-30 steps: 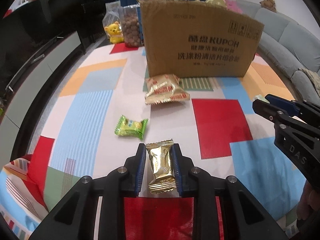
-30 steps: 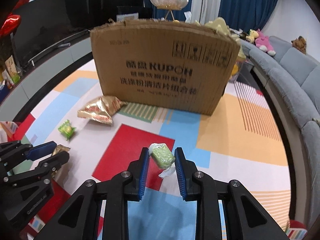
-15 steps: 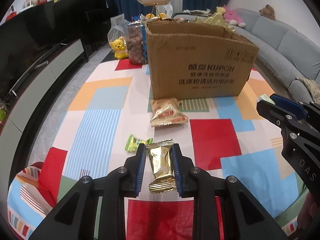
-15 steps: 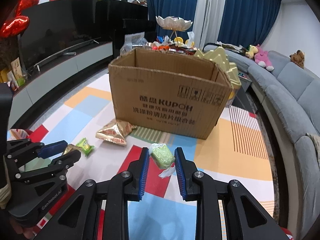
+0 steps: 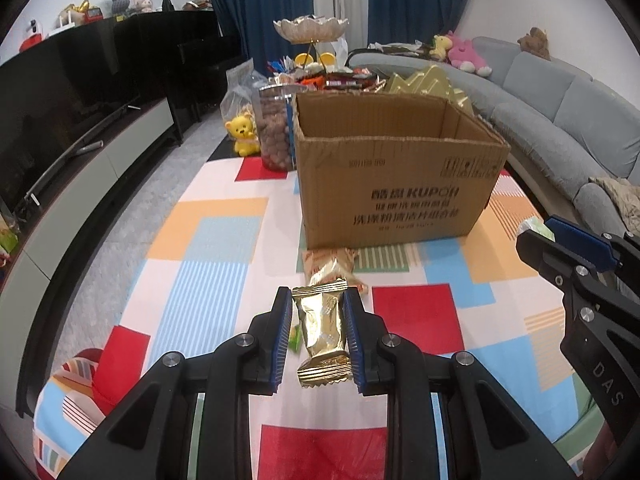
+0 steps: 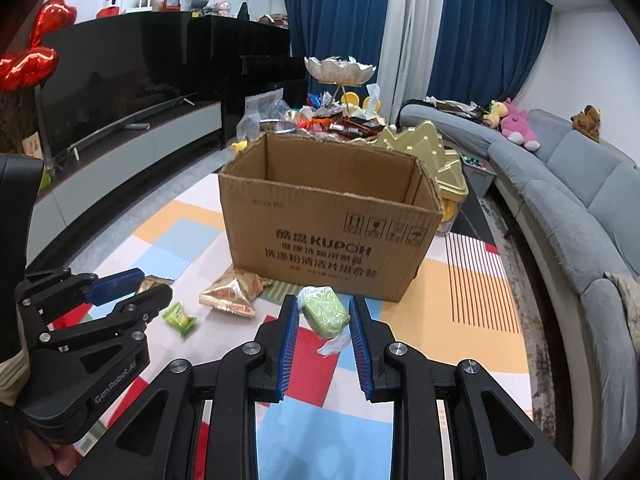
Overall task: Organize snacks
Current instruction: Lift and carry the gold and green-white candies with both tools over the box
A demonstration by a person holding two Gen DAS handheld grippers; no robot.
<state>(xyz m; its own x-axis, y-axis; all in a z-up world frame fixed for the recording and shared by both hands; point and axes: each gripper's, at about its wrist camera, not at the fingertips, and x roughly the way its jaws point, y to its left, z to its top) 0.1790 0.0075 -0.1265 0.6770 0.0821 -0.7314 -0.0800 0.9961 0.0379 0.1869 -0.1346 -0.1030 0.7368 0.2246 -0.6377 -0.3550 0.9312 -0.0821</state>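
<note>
My left gripper (image 5: pixel 316 300) is shut on a gold foil snack packet (image 5: pixel 323 332), held upright above the colourful patchwork tablecloth (image 5: pixel 208 264). My right gripper (image 6: pixel 324 304) is shut on a green wrapped snack (image 6: pixel 324 312); it also shows at the right of the left wrist view, right gripper (image 5: pixel 536 232). Ahead of both stands an open brown cardboard box (image 5: pixel 396 184), (image 6: pixel 332 228), and no contents show inside it. On the cloth before the box lie a gold-and-red snack bag (image 6: pixel 234 290), (image 5: pixel 330 264) and a small green candy (image 6: pixel 180 318).
Behind the box stand a clear jar of brown balls (image 5: pixel 274 132), a yellow bear toy (image 5: pixel 242 134), a pile of snack packets (image 6: pixel 340 120) and a gold tree-shaped tin (image 6: pixel 436 156). A grey sofa (image 6: pixel 568 200) curves along the right; a black TV cabinet (image 5: pixel 80 112) runs along the left.
Both grippers have risen with their snacks still held. The box's open top has come into view, and the items on the cloth sit lower and nearer the fingers.
</note>
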